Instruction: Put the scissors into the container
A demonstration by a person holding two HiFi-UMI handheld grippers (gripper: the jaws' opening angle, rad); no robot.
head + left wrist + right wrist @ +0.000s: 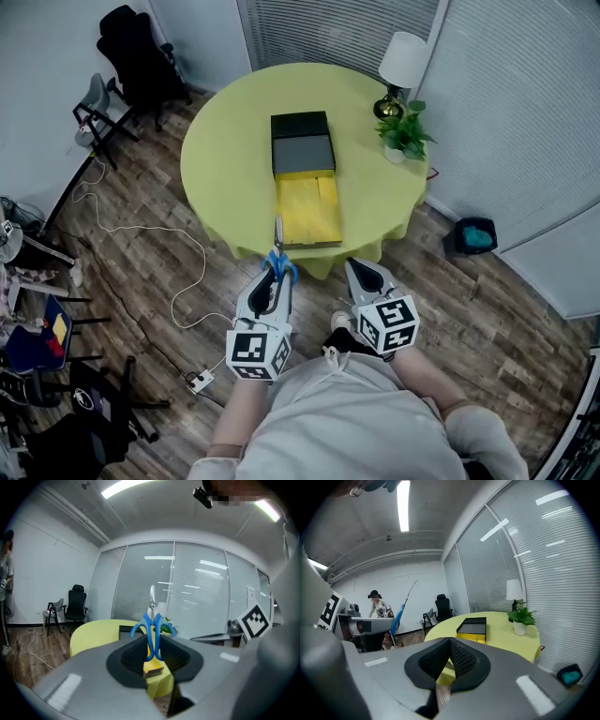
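So the scissors (279,265) have bright blue looped handles and thin silver blades, closed together. They're not in the container yet. The left claw (271,284) has them pinched by the handles, with the loops poking out just past the pads and the blades sticking straight ahead. In the left gripper view the blades stand up right on the centre line between the jaws. From the head view the blade tip reaches about to the near edge of the round yellow-green table (225,159), just beside the near left corner of the container (307,208).

The container is a long box in the middle of the table. Its far part is dark and grey, and the near part is an open yellow tray with nothing in it.

Pose-wise, both claws are held out in front of the person's chest, side by side and near each other, both aimed at the table and tipped a bit downward. The right claw (362,269) has its jaws pressed together with nothing between them. A white lamp (403,61) and a small potted plant (405,133) sit at the table's far right edge.
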